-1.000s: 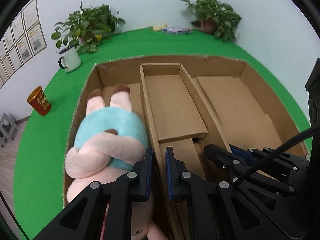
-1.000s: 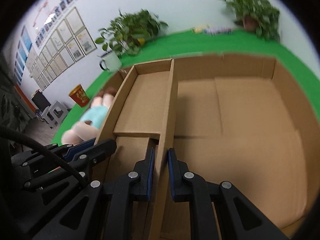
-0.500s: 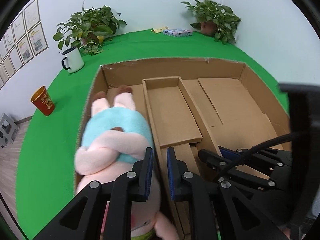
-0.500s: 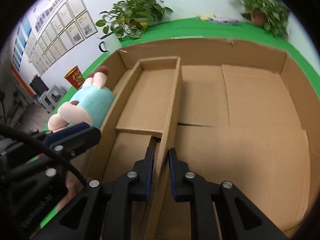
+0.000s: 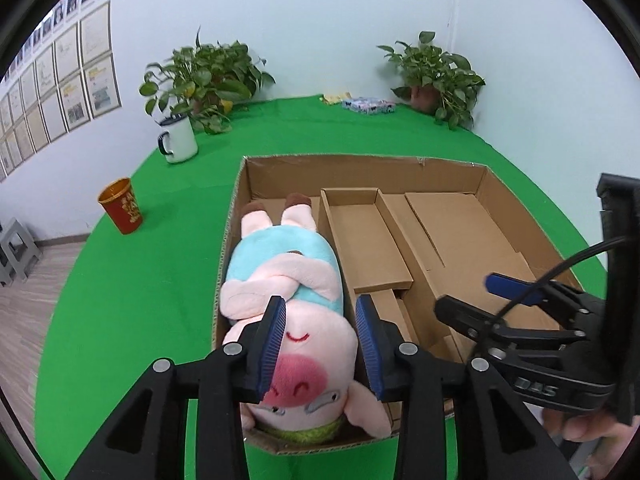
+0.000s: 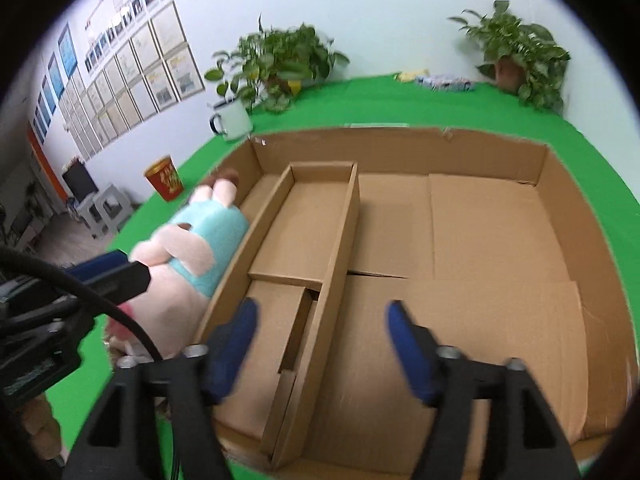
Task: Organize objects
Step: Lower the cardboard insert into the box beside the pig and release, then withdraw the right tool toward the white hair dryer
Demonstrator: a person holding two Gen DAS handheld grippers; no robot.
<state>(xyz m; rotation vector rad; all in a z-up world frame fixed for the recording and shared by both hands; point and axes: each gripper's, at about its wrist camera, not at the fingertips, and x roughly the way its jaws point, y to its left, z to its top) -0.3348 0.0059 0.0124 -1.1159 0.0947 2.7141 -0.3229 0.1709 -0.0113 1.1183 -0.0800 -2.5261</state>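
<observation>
The cardboard box (image 5: 256, 172) filled mid-frame on the green worktop (image 5: 160, 272); its loose inner divider tray (image 6: 340, 240), just let go, could shift. The plush pig (image 5: 288, 280) lay in the box's left compartment. The left gripper (image 5: 322, 344), jaws just parted, hung over the pig's head and might snag it; the right gripper (image 6: 320, 344) had spread wide, empty

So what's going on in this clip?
A person with a handheld gripper in each hand is organizing a cardboard box on a green table. A plush pig lies in the box's left compartment. The left gripper and right gripper have just opened, off the cardboard divider, and hold nothing.
</observation>
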